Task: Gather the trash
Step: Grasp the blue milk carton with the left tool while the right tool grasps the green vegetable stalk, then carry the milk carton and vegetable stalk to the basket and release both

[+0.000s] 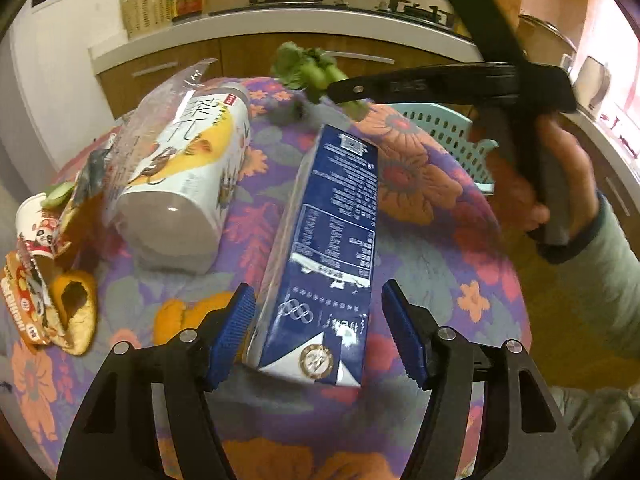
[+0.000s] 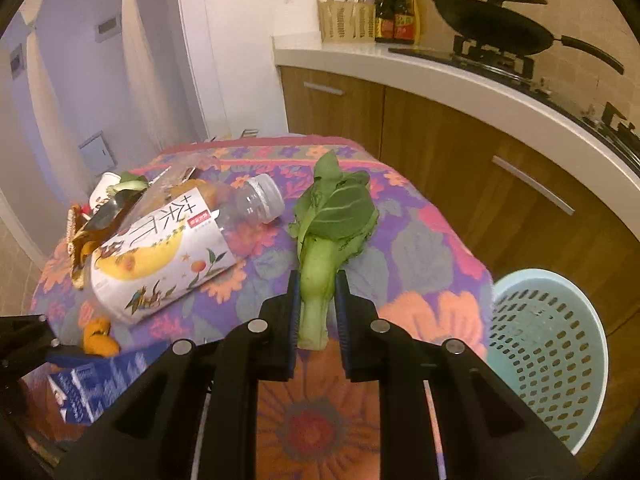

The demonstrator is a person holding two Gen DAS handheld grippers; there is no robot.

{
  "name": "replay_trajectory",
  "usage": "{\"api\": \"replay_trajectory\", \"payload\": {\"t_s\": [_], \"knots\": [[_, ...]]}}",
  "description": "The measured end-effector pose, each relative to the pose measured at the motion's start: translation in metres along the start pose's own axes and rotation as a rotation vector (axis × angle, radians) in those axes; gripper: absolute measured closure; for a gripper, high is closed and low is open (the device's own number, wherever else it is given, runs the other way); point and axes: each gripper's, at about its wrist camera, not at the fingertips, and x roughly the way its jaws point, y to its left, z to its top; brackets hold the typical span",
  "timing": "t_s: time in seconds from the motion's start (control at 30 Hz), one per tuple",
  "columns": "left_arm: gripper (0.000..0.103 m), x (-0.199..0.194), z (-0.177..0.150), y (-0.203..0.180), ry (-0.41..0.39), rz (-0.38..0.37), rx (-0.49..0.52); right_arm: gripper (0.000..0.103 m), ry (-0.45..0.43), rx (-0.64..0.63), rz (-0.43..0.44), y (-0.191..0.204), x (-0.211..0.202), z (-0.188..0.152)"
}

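Observation:
A blue milk carton (image 1: 332, 240) lies on the flowered tablecloth (image 1: 432, 248), its near end between the jaws of my left gripper (image 1: 317, 290). The left pad rests against the carton's side, while a strip of cloth shows between the carton and the right pad. My right gripper (image 2: 317, 284) is shut on the pale stem of a bok choy (image 2: 332, 216), which it holds just above the cloth. From the left wrist view, that gripper (image 1: 332, 89) and its greens (image 1: 304, 66) hang over the table's far edge. The carton (image 2: 80, 392) also shows blurred at lower left.
A large tea bottle (image 1: 188, 168) lies left of the carton. Orange peel (image 1: 76, 312), a paper cup (image 1: 34, 216) and wrappers crowd the left edge. A pale blue perforated basket (image 2: 548, 360) stands on the floor beside the table's right side. Kitchen counter (image 2: 460, 76) behind.

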Motion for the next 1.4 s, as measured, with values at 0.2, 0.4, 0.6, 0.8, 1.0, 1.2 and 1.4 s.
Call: {"api": "replay_trajectory", "payload": {"t_s": [0.2,0.4,0.6,0.8,1.0,1.2,1.4], "knots": [[0.063,-0.005,0.002,-0.001,-0.026,0.060,-0.031,0.089,-0.046,0.011,-0.013,-0.011,-0.022,-0.017],[0.069,-0.014,0.020,-0.007,-0.096,0.057,-0.053,0.089,-0.109,0.089,-0.019,-0.047,-0.051,-0.036],[0.069,-0.002,0.067,-0.044,-0.155,-0.023,-0.038,0.089,-0.120,0.214,-0.088,-0.103,-0.070,-0.060],[0.069,0.049,0.119,-0.092,-0.124,-0.094,-0.017,0.089,-0.068,0.370,-0.130,-0.166,-0.058,-0.088],[0.069,0.095,0.155,-0.123,-0.063,-0.136,0.011,0.089,0.102,0.478,-0.143,-0.210,-0.011,-0.113],[0.068,0.140,0.172,-0.140,-0.003,-0.164,-0.017,0.088,0.172,0.527,-0.132,-0.225,0.009,-0.134],[0.068,0.161,0.178,-0.155,0.022,-0.172,-0.014,0.083,0.157,0.569,-0.106,-0.242,-0.003,-0.142]]}}
